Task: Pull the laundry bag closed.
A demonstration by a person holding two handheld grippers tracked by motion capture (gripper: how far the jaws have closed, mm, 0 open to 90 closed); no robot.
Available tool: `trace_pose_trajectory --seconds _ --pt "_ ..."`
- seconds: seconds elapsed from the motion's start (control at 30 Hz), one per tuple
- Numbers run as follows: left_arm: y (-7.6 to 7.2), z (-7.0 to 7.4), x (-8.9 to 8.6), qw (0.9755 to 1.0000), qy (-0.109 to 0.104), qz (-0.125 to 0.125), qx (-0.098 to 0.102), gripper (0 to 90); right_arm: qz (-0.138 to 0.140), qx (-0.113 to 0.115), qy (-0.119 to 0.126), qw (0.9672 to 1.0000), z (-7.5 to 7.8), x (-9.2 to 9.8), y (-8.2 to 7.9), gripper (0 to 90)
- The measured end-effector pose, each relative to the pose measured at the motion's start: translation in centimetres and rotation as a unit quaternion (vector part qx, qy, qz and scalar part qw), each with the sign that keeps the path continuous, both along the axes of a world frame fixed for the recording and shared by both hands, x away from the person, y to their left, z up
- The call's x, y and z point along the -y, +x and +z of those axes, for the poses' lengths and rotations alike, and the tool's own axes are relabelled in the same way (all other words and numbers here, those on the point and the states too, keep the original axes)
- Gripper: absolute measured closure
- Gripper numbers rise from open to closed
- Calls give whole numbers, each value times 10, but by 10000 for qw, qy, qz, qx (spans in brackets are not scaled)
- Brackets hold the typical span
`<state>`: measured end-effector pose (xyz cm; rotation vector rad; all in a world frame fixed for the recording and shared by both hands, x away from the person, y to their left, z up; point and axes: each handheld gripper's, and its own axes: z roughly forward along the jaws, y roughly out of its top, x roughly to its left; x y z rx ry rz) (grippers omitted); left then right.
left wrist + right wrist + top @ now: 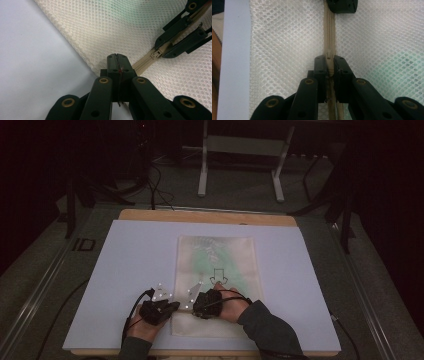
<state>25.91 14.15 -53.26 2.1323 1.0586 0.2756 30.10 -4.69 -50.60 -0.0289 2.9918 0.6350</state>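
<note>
A cream mesh bag (217, 265) lies flat on the white board (135, 265), with something green showing faintly through it. A beige zipper (329, 30) runs across its near end. My left gripper (170, 306) is at the bag's near left edge. In the left gripper view its jaws (117, 58) are pressed together on the end of the zipper tape (140, 65). My right gripper (200, 309) faces it from the right, with its jaws (329, 60) shut on the zipper pull (328, 54). That pull (156, 53) also appears in the left gripper view, pinched by the right gripper (162, 51).
The board rests on a wooden tabletop (210, 216) with dark floor around it. A white metal stand (240, 160) and cables (155, 185) are on the floor beyond the table. A small black arrow mark (218, 277) shows on the bag.
</note>
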Motion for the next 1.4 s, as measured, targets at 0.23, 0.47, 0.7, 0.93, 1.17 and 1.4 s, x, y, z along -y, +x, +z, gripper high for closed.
trace_pose_trajectory --seconds 0.23,0.47,0.7,0.93,1.17,1.4 --pt "0 0 0 10000 44 -26 16 894 44 24 -63 10000 1 -1 -1 824" --pt "0 0 0 10000 43 -30 24 894 56 60 -120 9999 2 0 -2 824" --pt "0 0 1 10000 48 -25 27 894 34 69 -151 9999 2 4 -2 824" --pt "0 0 0 10000 42 -40 17 894 30 45 -168 9998 3 6 -2 824" --pt "0 0 1 10000 59 -36 31 894 21 29 -193 9998 3 9 -1 825" --pt "0 1 1 10000 73 -35 30 894 15 26 -202 9998 3 10 -2 824"
